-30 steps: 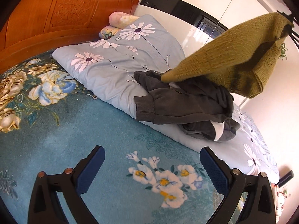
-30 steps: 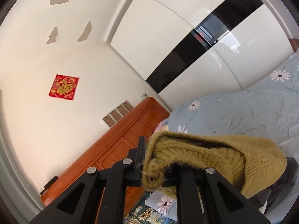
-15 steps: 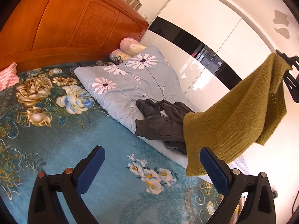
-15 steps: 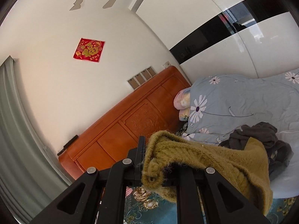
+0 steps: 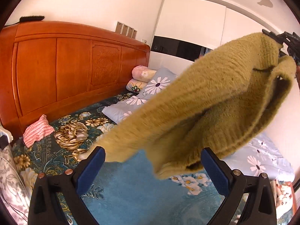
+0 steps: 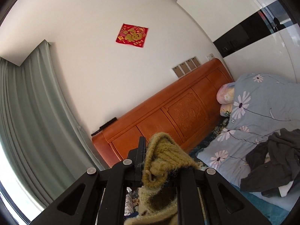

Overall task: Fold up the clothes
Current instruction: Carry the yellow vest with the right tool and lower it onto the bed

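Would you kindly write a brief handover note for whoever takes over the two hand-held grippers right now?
Right hand-held gripper: shut on the olive knit sweater, which hangs in the air above the bed.
Left hand-held gripper: open, holding nothing; the sweater's lower end dangles just ahead of its blue pads.
Dark grey clothes lie in a heap on the daisy-print quilt.
Done: sweater lifted.
Left: spread it out, fold it, then fold the grey clothes.

Bright daylight, glare on glossy wardrobe [image 5: 191, 20], fisheye-bent dark edges.
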{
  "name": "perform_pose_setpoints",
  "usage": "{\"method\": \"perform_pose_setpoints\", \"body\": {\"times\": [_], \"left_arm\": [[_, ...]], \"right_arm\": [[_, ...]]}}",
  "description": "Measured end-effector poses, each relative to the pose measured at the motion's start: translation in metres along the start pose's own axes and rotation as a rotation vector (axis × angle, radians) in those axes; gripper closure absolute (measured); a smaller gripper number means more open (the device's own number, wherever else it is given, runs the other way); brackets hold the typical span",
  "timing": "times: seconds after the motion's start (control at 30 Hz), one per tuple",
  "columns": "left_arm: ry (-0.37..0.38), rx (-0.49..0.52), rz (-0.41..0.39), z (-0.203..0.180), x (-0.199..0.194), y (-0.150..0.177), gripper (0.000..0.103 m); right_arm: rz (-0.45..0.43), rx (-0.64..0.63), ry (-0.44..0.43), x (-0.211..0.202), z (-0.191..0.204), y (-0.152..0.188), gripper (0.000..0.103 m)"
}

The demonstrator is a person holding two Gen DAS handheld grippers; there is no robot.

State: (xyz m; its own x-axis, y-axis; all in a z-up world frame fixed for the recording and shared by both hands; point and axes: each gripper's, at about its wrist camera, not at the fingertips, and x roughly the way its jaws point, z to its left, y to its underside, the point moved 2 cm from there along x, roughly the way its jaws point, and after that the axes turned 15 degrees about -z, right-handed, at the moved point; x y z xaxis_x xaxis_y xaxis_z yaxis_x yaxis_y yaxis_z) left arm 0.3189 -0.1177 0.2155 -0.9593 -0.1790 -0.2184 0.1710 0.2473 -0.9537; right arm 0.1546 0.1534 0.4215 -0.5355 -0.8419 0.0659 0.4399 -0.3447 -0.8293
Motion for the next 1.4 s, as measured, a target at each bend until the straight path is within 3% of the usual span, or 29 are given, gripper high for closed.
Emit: {"method": "perform_pose_setpoints", "body": {"times": [0.1,0.23,0.47,0.53,0.7,0.8,1.07,1.2,1.4], "left_arm": [[0.025,0.066,0.027,-0.013,-0.002,0.012,0.000],[0.059,0.113,0.083,-0.027,0.006,0.029,0.000],[0.076,0.135,0.171,-0.042,0.026,0.057,0.000],[0.075,0.148,0.199,-0.046,0.032,0.066,0.000],[0.062,0.173,0.269,-0.052,0.044,0.088,0.000],[0.062,0.169,0.303,-0.055,0.051,0.100,0.000],[0.070,0.196,0.354,-0.064,0.058,0.118,0.000],[0.073,0.183,0.378,-0.063,0.067,0.123,0.000],[0.094,0.160,0.449,-0.065,0.096,0.133,0.000]], "right_arm": [[0.025,0.020,0.121,-0.030,-0.054,0.020,0.092],[0.044,0.048,0.349,-0.075,-0.129,0.047,0.092],[0.209,0.139,0.746,-0.139,-0.242,0.119,0.092],[0.214,0.202,0.816,-0.160,-0.270,0.139,0.092],[0.071,0.415,0.840,-0.206,-0.304,0.162,0.092],[0.066,0.454,0.840,-0.216,-0.307,0.165,0.091],[0.320,0.222,0.996,-0.238,-0.301,0.213,0.091],[0.370,0.222,1.029,-0.267,-0.295,0.250,0.091],[0.470,0.243,1.191,-0.316,-0.299,0.303,0.091]]}}
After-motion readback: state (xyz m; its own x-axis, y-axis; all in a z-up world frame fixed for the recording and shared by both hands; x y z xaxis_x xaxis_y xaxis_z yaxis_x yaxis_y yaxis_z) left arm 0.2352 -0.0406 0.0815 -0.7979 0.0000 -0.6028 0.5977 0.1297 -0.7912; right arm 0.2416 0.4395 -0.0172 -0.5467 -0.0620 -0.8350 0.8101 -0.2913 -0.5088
